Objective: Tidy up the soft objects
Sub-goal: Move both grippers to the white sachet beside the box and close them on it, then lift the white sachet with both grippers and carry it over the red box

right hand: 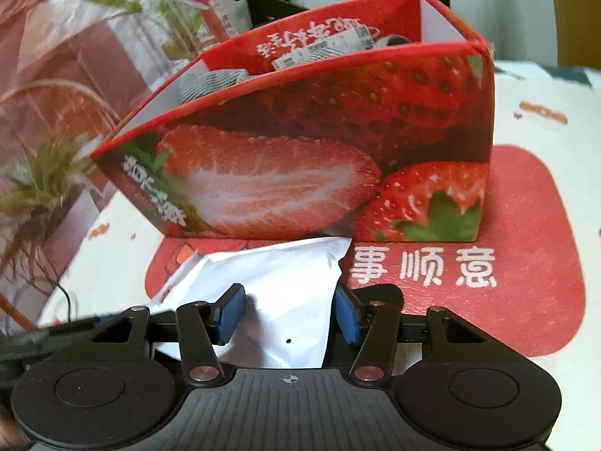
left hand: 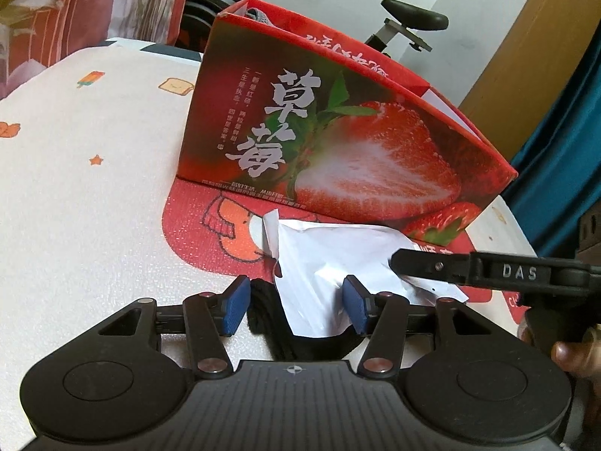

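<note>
A red strawberry-printed box (left hand: 338, 131) (right hand: 300, 150) stands open-topped on a red mat (left hand: 195, 225) (right hand: 526, 263). Grey fabric items (right hand: 214, 79) and a labelled packet lie inside it. In front of the box lies a crumpled white packet (left hand: 323, 263) (right hand: 285, 282) over a black fabric piece (left hand: 263, 312) (right hand: 379, 293). My left gripper (left hand: 296, 308) is open, with the packet's near end and the black fabric between its blue pads. My right gripper (right hand: 289, 315) is shut on the packet from the other side; one of its fingers (left hand: 432, 267) reaches over the packet in the left wrist view.
The mat lies on a white surface (left hand: 94, 150) printed with small cartoons. A patterned curtain (left hand: 75, 7) (right hand: 56, 112) hangs to one side. An exercise bike's saddle (left hand: 413, 15) rises behind the box, and a blue cloth (left hand: 563, 150) hangs at the right.
</note>
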Available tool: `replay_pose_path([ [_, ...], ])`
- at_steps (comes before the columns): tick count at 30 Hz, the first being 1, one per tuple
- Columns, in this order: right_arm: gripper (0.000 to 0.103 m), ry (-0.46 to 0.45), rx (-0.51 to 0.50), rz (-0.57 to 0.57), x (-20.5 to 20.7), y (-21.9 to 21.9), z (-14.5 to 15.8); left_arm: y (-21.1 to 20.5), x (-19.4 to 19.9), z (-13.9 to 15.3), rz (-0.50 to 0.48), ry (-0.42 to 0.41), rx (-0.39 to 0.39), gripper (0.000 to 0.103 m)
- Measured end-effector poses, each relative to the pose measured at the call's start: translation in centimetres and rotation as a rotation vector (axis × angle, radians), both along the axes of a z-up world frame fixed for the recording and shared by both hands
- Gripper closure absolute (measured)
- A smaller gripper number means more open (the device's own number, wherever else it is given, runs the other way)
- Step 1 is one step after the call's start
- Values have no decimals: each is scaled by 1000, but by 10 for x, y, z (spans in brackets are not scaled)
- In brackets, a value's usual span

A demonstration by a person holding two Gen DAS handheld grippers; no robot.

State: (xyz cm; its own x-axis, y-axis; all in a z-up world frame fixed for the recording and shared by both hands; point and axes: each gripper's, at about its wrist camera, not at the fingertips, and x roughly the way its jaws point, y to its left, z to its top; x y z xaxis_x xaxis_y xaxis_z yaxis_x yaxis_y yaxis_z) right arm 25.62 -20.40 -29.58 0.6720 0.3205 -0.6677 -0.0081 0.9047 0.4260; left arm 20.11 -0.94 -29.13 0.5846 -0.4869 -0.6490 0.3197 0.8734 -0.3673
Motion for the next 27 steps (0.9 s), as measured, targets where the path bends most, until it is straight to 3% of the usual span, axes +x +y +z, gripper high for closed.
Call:
replay_pose_path([
  [3,58,1,22,-6,0,-2,-2,3,3,-1,5,17,-24,46],
  [6,66,-11,-11,16,-2,1,0,12,8,-4,20,61,-101,46],
  [8,80,-21,-27,31,-5,6,0,20,12,-7,42,101,-167,47],
  [11,85,-40,-67,50,-10,14,1,28,16,-10,64,140,-226,50],
  [14,90,-60,-87,63,-15,19,4,28,16,-10,74,139,-208,64],
  [19,94,-115,-140,89,-22,29,17,28,12,-1,72,98,-182,76],
  [27,95,-188,-138,86,-31,31,39,34,1,13,77,63,-224,76],
])
